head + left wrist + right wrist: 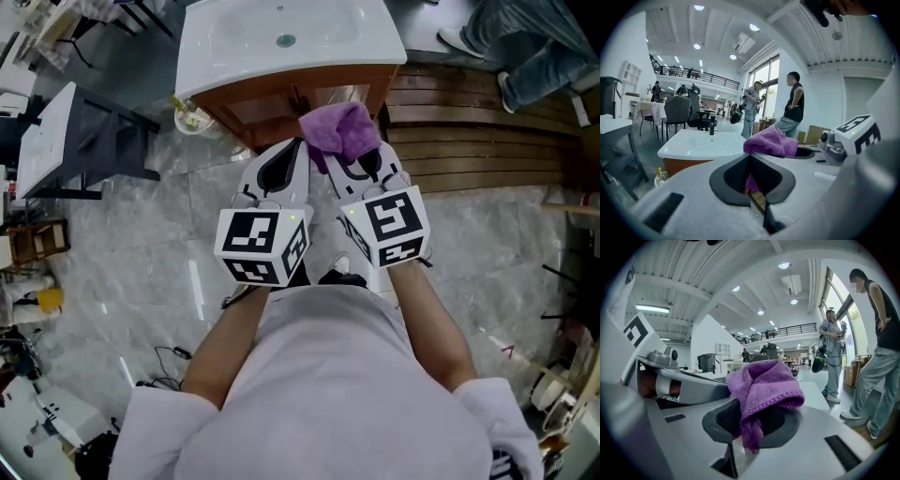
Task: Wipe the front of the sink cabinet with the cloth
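The sink cabinet has a white basin (281,37) on top and a brown wooden front (281,98); it stands just ahead of both grippers. A purple cloth (342,131) is bunched at the tip of my right gripper (361,155), which is shut on it. In the right gripper view the cloth (761,385) drapes over the right gripper (749,420) and hides the fingertips. My left gripper (298,142) sits close beside the right one, shut, with nothing held. In the left gripper view the left gripper (751,157) points at the basin (701,143), with the cloth (771,140) just to its right.
A small bottle (190,117) stands on the marble floor left of the cabinet. A wooden slatted platform (469,131) lies to the right. A grey table (56,141) stands at the left. People stand beyond the sink (792,105), and a person's legs (525,47) show at top right.
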